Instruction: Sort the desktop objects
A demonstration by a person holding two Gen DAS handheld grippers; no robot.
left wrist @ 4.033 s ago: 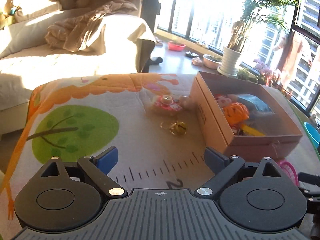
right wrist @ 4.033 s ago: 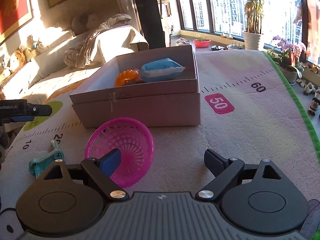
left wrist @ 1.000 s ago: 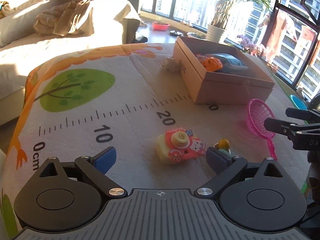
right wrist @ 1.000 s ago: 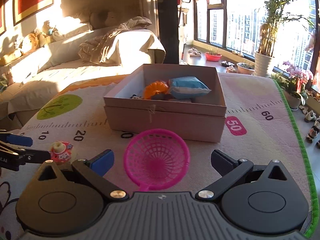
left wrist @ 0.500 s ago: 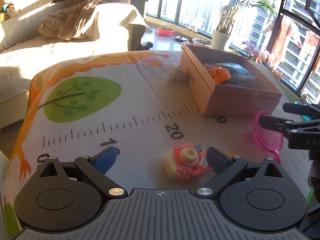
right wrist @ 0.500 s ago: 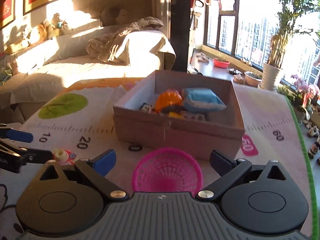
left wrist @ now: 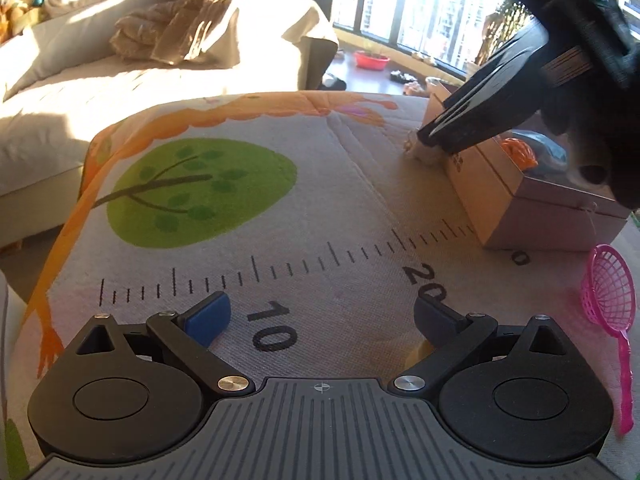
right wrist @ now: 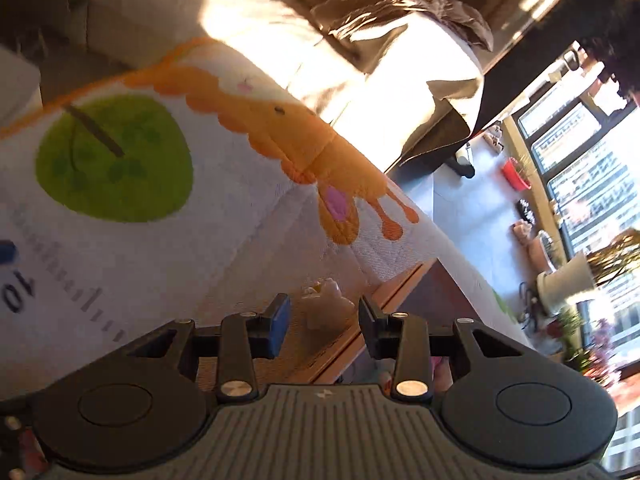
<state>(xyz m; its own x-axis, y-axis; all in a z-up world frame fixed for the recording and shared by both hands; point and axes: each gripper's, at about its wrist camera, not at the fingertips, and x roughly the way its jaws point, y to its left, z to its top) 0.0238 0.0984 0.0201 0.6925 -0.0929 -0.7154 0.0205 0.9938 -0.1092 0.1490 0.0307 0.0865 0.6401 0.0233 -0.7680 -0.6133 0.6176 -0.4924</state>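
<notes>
Right fingers [right wrist: 282, 318] just narrowing, gaps both sides; pale toy [right wrist: 326, 306] between, beside box [right wrist: 400, 292]; left fingers [left wrist: 210, 314] apart.

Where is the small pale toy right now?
In the right wrist view, the pale toy lies on the mat against the cardboard box, between the right gripper's closing jaws, not yet pinched.

a: low sun through the windows [left wrist: 420, 4], blown out white. hard glare on the bed [left wrist: 100, 92], warm cast on the mat [left wrist: 320, 184].
b: right wrist view is tilted, motion-smeared at the top and right edges. fisheye bends both. right tool [left wrist: 436, 136] dark against the backlight.
</notes>
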